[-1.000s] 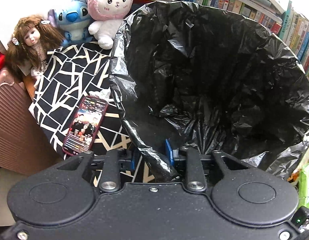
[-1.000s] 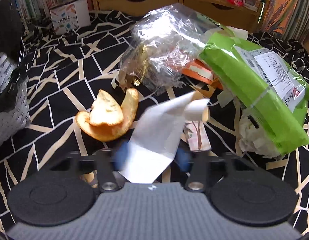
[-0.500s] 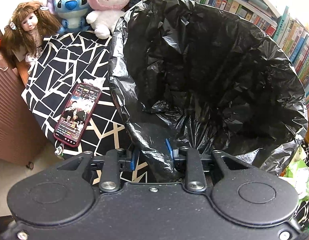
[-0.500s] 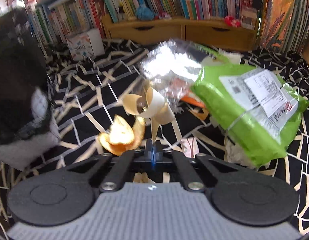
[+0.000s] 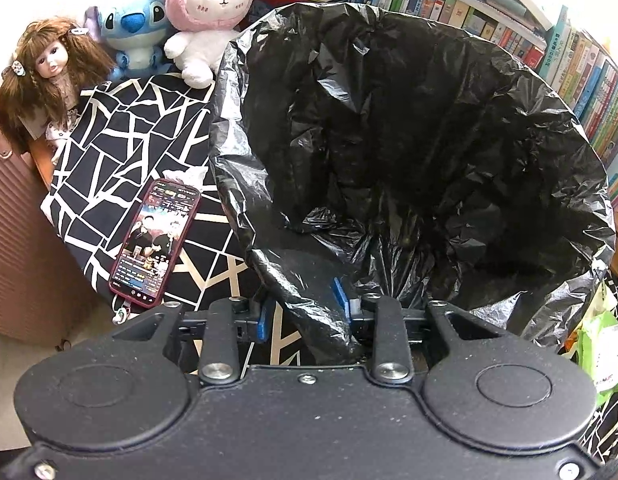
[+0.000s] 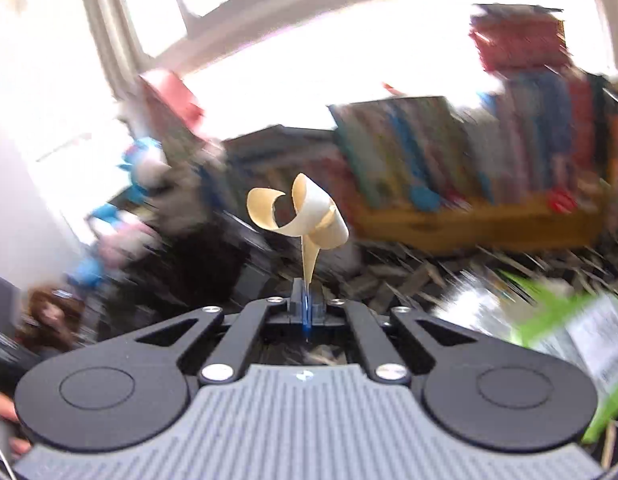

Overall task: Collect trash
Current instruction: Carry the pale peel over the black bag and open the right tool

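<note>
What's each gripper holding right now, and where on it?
The left gripper pinches the near rim of the black trash bag. The right gripper is shut on the thin lower end of a curled paper scrap.

No lettering can be made out: the phone [image 5: 155, 244] screen and the book spines [image 5: 589, 80] bear print too small to read, and the green packet's label [image 6: 601, 340] is blurred.

paper scrap [image 6: 305, 220]: beige, curled, upright, pinched at base | black trash bag [image 5: 389, 140]: mouth open
</note>
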The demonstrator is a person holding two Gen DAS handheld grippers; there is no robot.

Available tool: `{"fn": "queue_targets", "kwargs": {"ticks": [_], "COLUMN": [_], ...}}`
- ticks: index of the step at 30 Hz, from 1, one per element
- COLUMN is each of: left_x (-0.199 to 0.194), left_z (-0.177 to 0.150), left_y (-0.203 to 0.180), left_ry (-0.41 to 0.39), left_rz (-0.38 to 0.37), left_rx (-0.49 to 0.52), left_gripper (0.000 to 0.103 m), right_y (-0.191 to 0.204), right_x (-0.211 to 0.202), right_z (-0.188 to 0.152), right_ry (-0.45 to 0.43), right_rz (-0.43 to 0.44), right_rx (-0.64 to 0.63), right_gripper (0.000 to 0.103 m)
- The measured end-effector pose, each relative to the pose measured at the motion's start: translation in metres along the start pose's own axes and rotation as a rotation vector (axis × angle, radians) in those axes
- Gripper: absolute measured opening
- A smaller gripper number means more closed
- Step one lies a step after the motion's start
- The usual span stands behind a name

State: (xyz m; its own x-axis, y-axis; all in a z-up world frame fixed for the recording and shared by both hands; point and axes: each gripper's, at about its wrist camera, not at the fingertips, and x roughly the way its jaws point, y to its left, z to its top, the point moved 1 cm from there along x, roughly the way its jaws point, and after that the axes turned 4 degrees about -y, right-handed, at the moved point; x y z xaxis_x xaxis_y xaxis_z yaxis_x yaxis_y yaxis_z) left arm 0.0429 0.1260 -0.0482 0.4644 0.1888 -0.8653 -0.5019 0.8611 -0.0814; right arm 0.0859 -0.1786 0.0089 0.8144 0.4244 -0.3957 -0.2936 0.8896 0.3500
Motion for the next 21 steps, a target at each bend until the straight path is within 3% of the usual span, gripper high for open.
{"fn": "queue_targets", "kwargs": {"ticks": [4,10,14,21], "left_x": [0.000,0.001,0.000,0.000], "left_z": [0.000,-0.001,-0.001,-0.001], "left_y": [0.001,0.001,0.001,0.002], "left_ry": [-0.002,-0.008,-0.008,-0.009], "left_rz": [-0.008,-0.011,-0.014,-0.013], "left_rx": [-0.006,0.002,0.008,0.016], "left_gripper": [0.030,0.031,0.031,0.031], "right_y": [0.036,0.073,0.089,0.095], "right_x": [0.010,0.049,0.072,0.077], "right_z": [0.019,0.008,-0.010,-0.012], "right_ry": [0.002,0.107,0.170,0.184], "right_rz": [0.135,0.215,0.225,0.204], "right_rx": [-0.033,-0.051,-0.064,-0.091], "right_gripper": [0.003,0.003,0.004,0.014]}}
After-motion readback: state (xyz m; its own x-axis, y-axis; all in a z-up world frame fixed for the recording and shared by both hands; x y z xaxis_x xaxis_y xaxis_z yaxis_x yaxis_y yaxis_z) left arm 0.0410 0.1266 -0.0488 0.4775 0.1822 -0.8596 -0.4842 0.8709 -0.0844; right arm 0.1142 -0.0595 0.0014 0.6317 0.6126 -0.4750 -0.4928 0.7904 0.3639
